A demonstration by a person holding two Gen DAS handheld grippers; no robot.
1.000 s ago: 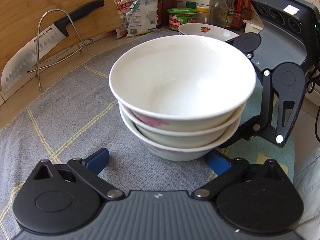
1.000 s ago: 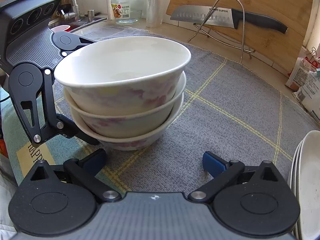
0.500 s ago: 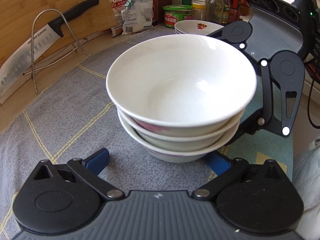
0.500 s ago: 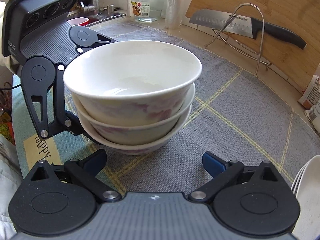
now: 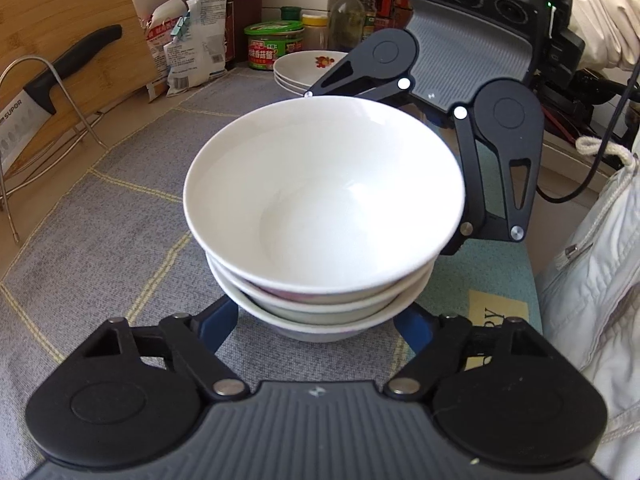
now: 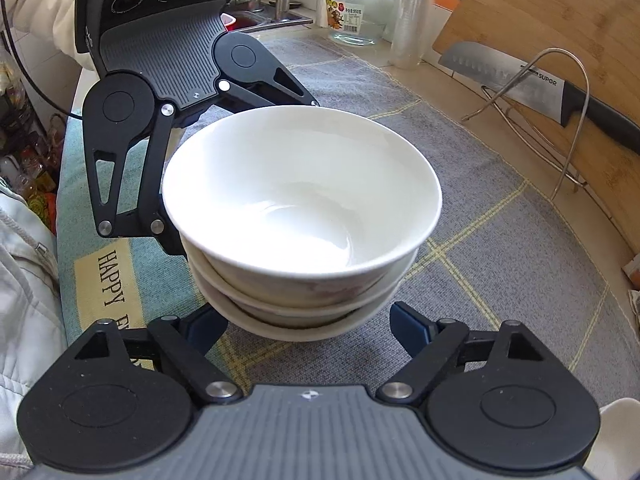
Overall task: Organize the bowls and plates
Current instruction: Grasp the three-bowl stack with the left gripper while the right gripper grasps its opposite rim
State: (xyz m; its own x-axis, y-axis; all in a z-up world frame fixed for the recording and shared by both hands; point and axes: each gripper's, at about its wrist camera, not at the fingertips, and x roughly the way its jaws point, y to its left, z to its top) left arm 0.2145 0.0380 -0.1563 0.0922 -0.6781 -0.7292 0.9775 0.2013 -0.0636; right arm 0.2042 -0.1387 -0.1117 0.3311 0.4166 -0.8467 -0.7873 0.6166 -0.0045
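Note:
A stack of three white bowls [image 5: 324, 208] stands on the grey mat; it also shows in the right wrist view [image 6: 300, 216]. My left gripper [image 5: 316, 328] is open, its blue fingertips [image 5: 218, 322] on either side of the bottom bowl's base. My right gripper [image 6: 308, 326] is open on the opposite side, its fingertips [image 6: 408, 324] flanking the same base. Whether the pads touch the bowl I cannot tell. A stack of white plates with a red flower [image 5: 310, 66] sits further back.
A knife [image 6: 532, 82] leans on a wire rack [image 6: 560, 120] against a wooden board [image 6: 560, 12]. Jars, bottles and snack bags [image 5: 188, 48] line the back. A glass jar [image 6: 358, 8] stands by the sink. The mat's teal edge [image 6: 104, 280] is near the person.
Both grippers have come in closer and higher over the bowl stack, so their open fingertips now reach around its base. The stack has not moved.

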